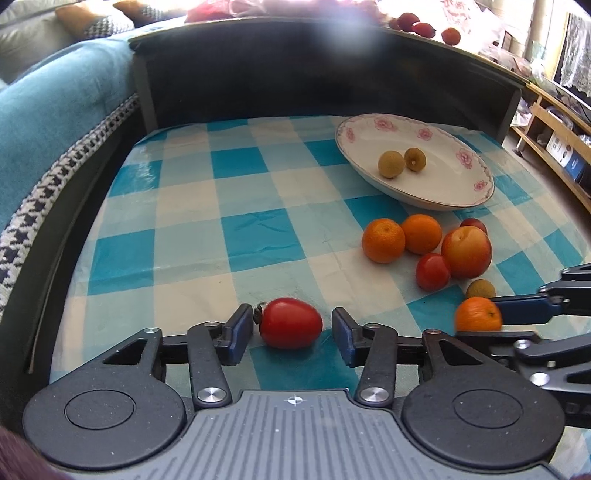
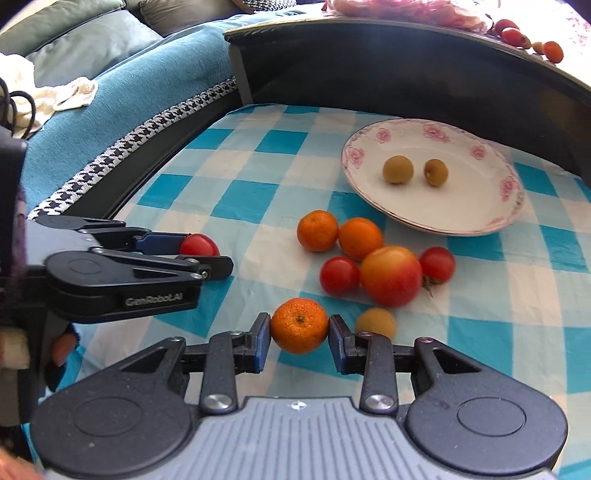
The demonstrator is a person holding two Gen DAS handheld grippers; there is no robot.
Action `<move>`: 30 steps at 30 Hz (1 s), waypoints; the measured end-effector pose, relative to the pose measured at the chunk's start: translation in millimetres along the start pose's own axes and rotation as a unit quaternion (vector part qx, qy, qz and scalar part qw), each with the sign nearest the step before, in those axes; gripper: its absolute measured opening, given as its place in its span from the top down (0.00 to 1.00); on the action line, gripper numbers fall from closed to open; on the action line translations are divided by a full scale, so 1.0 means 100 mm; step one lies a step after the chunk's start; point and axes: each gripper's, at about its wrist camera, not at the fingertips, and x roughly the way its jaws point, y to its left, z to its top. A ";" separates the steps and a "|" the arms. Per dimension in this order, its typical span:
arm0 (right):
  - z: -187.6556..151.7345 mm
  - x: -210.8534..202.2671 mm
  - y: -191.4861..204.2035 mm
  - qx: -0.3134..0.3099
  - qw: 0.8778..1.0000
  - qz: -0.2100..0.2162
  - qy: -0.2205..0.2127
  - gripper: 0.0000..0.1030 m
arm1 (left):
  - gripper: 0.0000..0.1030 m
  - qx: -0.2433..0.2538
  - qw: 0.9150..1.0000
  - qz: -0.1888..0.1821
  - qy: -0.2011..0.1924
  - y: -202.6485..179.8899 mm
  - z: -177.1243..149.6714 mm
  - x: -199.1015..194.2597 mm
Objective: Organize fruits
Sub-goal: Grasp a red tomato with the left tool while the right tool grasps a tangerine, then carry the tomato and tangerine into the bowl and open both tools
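Observation:
My left gripper (image 1: 291, 334) is open around a red tomato (image 1: 290, 323) that lies on the checked cloth, with gaps on both sides. My right gripper (image 2: 299, 332) is shut on a small orange mandarin (image 2: 299, 325), pads touching both its sides. The left gripper (image 2: 207, 254) and its tomato (image 2: 198, 244) show at the left of the right wrist view. The mandarin (image 1: 477, 314) shows in the left wrist view. A white flowered plate (image 2: 480, 206) holds two brownish-green longans (image 2: 398, 169).
A cluster lies below the plate: two mandarins (image 2: 317, 230), a peach (image 2: 390, 275), two tomatoes (image 2: 339, 275) and a longan (image 2: 376, 322). A dark raised wall (image 2: 406, 62) bounds the table's back; more red fruits (image 2: 515, 35) sit on it. A blue sofa (image 2: 110, 110) is left.

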 end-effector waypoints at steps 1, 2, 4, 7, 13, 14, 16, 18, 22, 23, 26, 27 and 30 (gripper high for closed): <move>-0.02 -0.03 0.00 0.000 1.000 -0.002 -0.002 0.65 | 0.47 0.003 1.000 0.003 -0.001 -0.01 -0.01 0.00; -0.03 -0.06 0.00 -0.001 1.000 -0.003 -0.003 0.65 | 0.48 0.005 1.000 0.006 -0.001 -0.02 -0.01 -0.01; -0.04 -0.11 -0.01 0.001 1.000 -0.005 -0.005 0.65 | 0.55 0.008 1.000 0.013 0.001 -0.04 -0.03 -0.02; -0.08 -0.19 -0.01 0.002 1.000 -0.009 -0.011 0.65 | 0.57 0.006 1.000 0.014 0.001 -0.05 -0.04 -0.05; -0.13 -0.39 -0.05 0.007 0.999 -0.019 -0.025 0.65 | 0.58 -0.017 1.000 -0.002 0.008 -0.10 -0.05 -0.13; -0.14 -0.43 -0.05 0.009 0.999 -0.021 -0.027 0.65 | 0.58 -0.018 1.000 -0.006 0.008 -0.13 -0.06 -0.16; -0.16 -0.51 -0.07 0.012 0.999 -0.025 -0.030 0.65 | 0.58 -0.007 1.000 -0.003 0.004 -0.21 -0.07 -0.23; -0.17 -0.56 -0.10 0.019 0.999 -0.030 -0.032 0.65 | 0.58 -0.002 1.000 -0.005 -0.001 -0.26 -0.06 -0.30; -0.20 -0.62 -0.16 0.028 0.998 -0.037 -0.034 0.65 | 0.58 -0.004 1.000 -0.016 -0.011 -0.34 0.00 -0.41; -0.21 -0.64 -0.16 0.029 0.998 -0.038 -0.035 0.65 | 0.58 -0.001 1.000 -0.018 -0.014 -0.36 0.01 -0.43; -0.19 -0.68 -0.20 0.036 0.998 -0.042 -0.040 0.65 | 0.58 -0.002 0.999 -0.029 -0.016 -0.40 0.04 -0.44; -0.18 -0.69 -0.22 0.037 0.997 -0.045 -0.042 0.65 | 0.58 -0.004 0.999 -0.034 -0.015 -0.40 0.06 -0.44; -0.11 -0.71 -0.26 0.043 0.997 -0.051 -0.046 0.65 | 0.58 -0.013 0.999 -0.048 -0.022 -0.41 0.15 -0.45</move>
